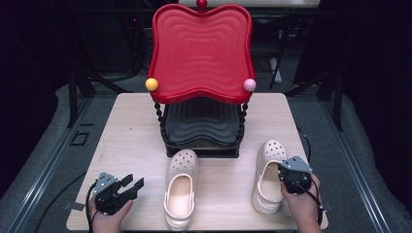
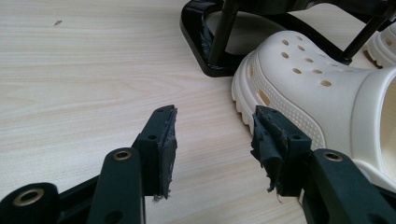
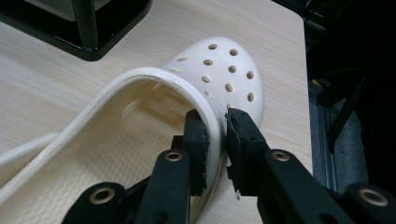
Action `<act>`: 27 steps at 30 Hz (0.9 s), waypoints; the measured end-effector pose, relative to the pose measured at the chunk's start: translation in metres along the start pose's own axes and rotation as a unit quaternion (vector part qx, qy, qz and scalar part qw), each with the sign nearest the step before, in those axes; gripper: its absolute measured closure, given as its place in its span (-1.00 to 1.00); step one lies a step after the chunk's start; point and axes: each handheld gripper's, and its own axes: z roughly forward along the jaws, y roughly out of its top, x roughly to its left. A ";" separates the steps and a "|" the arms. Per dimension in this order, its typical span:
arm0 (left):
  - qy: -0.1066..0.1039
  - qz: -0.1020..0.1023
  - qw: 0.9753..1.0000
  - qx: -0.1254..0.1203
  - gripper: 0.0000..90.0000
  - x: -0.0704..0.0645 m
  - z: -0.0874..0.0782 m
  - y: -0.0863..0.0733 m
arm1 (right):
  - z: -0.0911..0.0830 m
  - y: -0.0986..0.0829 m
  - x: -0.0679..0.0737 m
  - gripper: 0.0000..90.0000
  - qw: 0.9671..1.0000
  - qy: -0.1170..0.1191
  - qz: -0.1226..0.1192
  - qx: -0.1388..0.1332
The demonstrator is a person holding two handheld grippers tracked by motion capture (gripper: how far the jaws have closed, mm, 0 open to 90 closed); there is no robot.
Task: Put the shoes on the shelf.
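- High view: the right gripper [image 1: 286, 175] pinched the right clog's [image 1: 268, 167] rim near the table's [image 1: 131, 131] right edge.
- The left gripper [image 1: 132, 186] hovered spread near the front-left corner, beside the left clog [image 1: 181, 187].

Your left claw [image 1: 137, 185]: matte black, two flat jaws, grey three-cornered plate on top with small screw holes, black cable looping back past your left hand [image 1: 108, 218]. Up close, its black pads [image 2: 169, 149] frayed and ragged at edges; brass-ringed pivots on black link arms. Your right claw [image 3: 216, 140]: same black build, grey plate, brass-ringed pivots, worn pad edges, black cable trailing by your right hand [image 1: 304, 204]. Hands bare, no gloves.
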 end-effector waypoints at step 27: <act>-0.005 0.009 1.000 0.006 0.11 -0.006 0.001 -0.001 | -0.064 0.009 0.068 0.76 0.996 0.069 -0.043 -0.037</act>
